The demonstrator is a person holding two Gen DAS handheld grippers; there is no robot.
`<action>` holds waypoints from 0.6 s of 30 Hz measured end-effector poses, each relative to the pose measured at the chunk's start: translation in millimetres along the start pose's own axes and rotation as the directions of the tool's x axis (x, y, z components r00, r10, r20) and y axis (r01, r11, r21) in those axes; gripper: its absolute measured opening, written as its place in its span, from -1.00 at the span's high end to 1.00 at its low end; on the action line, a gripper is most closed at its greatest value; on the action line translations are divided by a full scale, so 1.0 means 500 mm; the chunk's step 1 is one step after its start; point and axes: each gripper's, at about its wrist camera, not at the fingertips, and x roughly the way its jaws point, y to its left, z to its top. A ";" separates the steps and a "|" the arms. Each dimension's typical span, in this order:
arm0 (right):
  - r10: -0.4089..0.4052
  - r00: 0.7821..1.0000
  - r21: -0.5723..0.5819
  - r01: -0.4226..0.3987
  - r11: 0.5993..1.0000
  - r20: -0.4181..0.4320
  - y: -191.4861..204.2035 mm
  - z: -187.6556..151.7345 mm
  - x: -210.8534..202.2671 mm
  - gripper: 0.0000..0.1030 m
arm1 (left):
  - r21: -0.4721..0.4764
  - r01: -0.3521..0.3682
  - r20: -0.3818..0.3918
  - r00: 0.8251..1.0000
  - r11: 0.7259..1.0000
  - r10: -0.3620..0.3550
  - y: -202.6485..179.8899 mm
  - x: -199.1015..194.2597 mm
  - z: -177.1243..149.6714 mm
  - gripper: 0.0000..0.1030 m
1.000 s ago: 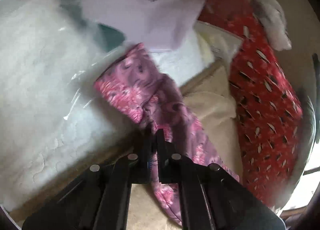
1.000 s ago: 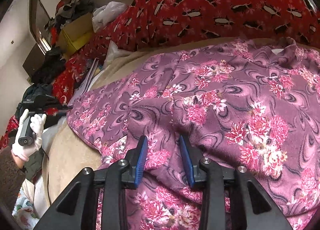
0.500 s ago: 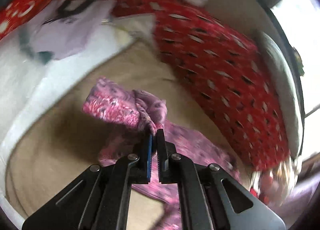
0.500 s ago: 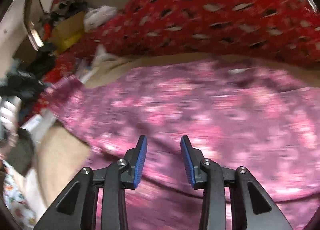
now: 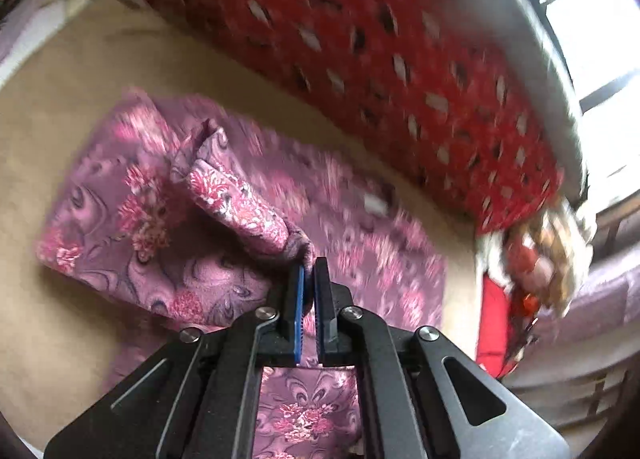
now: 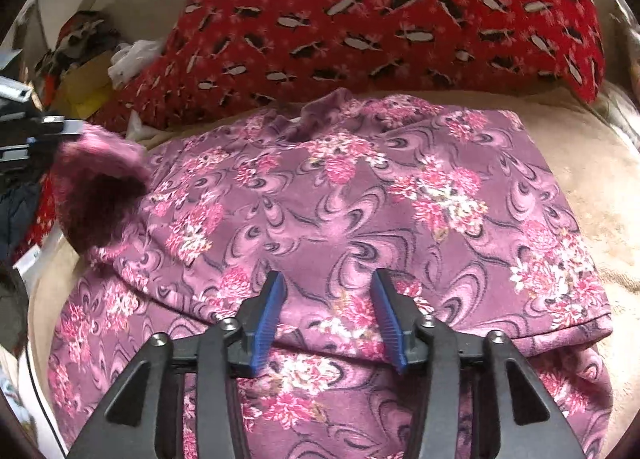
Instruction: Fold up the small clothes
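A purple garment with pink flowers (image 6: 352,195) lies spread on a beige blanket (image 6: 592,179). It also shows in the left wrist view (image 5: 168,235). My left gripper (image 5: 309,265) is shut on a sleeve end of the garment (image 5: 240,207) and holds it lifted over the body of the garment. In the right wrist view the lifted sleeve (image 6: 96,179) hangs at the left edge. My right gripper (image 6: 328,287) is open and empty, just above the garment's lower middle.
A red blanket with a dark and white print (image 6: 380,19) is bunched behind the garment, and shows in the left wrist view (image 5: 380,59). Clutter and a cardboard box (image 6: 84,87) sit at far left. A window (image 5: 600,39) is at right.
My left gripper has carried the sleeve from the white bedding side inward over the garment. My right gripper has stayed open and shifted slightly over the garment.
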 end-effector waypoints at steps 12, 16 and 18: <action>0.016 0.999 -0.009 -0.016 1.000 -0.030 0.010 0.025 -0.002 -0.15 | -0.087 0.069 -0.050 0.996 0.994 -0.073 0.094 -0.009 -0.072 0.29; 0.094 0.995 -0.087 -0.091 0.992 0.023 0.078 0.066 -0.024 -0.15 | -0.184 0.066 0.074 0.996 0.981 -0.053 0.176 -0.078 -0.073 -0.07; 0.149 0.989 -0.171 -0.143 0.975 0.020 0.143 0.087 -0.024 -0.16 | -0.273 0.054 0.066 0.997 0.961 -0.037 0.229 -0.070 -0.058 -0.07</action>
